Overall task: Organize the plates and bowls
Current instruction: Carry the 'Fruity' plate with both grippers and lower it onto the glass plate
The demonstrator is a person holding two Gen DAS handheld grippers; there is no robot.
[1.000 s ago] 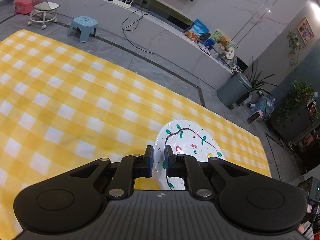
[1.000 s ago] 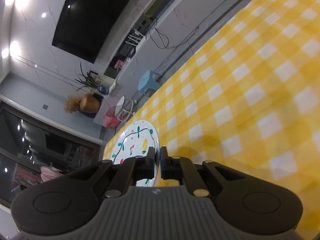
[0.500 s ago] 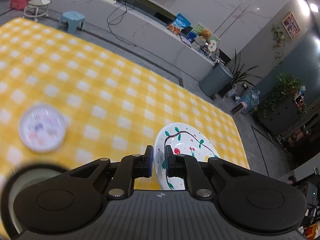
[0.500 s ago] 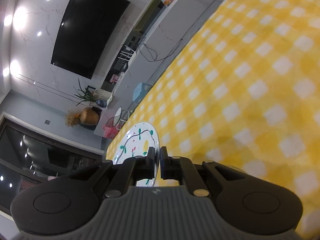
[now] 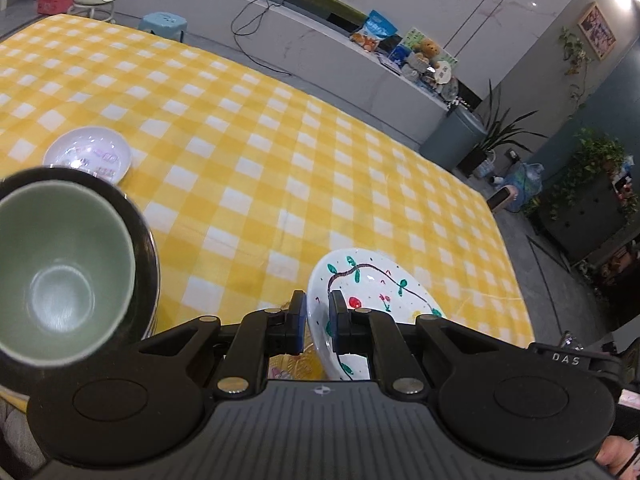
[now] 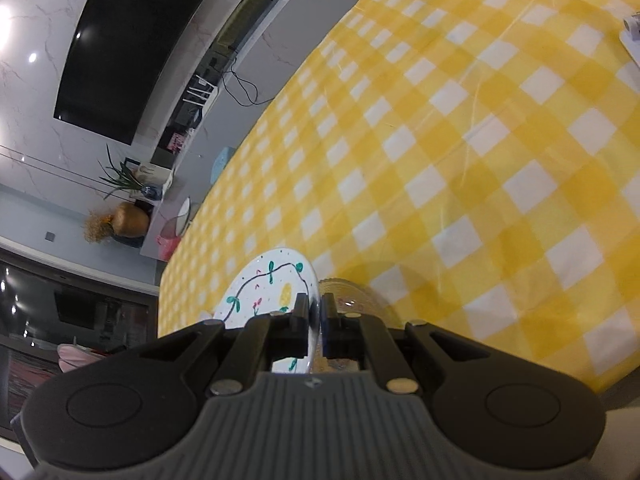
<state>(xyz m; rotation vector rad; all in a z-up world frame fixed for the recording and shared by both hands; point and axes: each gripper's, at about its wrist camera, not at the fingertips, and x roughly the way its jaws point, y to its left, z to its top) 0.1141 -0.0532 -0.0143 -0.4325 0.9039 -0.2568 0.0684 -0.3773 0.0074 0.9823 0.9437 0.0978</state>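
Observation:
My left gripper (image 5: 317,322) is shut on the rim of a white bowl painted with a vine and cherries (image 5: 372,284), held above the yellow checked tablecloth (image 5: 260,152). My right gripper (image 6: 318,322) is shut on the rim of a white plate painted with a vine and a pineapple (image 6: 268,292), held on edge. A green bowl (image 5: 60,276) nested in a black bowl (image 5: 142,240) stands close at the left in the left wrist view. A small white dish with a print (image 5: 88,154) lies beyond them. A clear glass dish (image 6: 352,296) lies under the right gripper.
The tablecloth (image 6: 460,140) stretches ahead in the right wrist view, with a white object (image 6: 632,36) at its far right edge. Beyond the table are a low grey shelf (image 5: 304,36), a blue stool (image 5: 164,24) and a grey bin (image 5: 456,136).
The left gripper with its bowl has pulled back and up, bringing the stacked bowls and the small dish into view. The right gripper with its plate has shifted, and the glass dish now shows beneath it.

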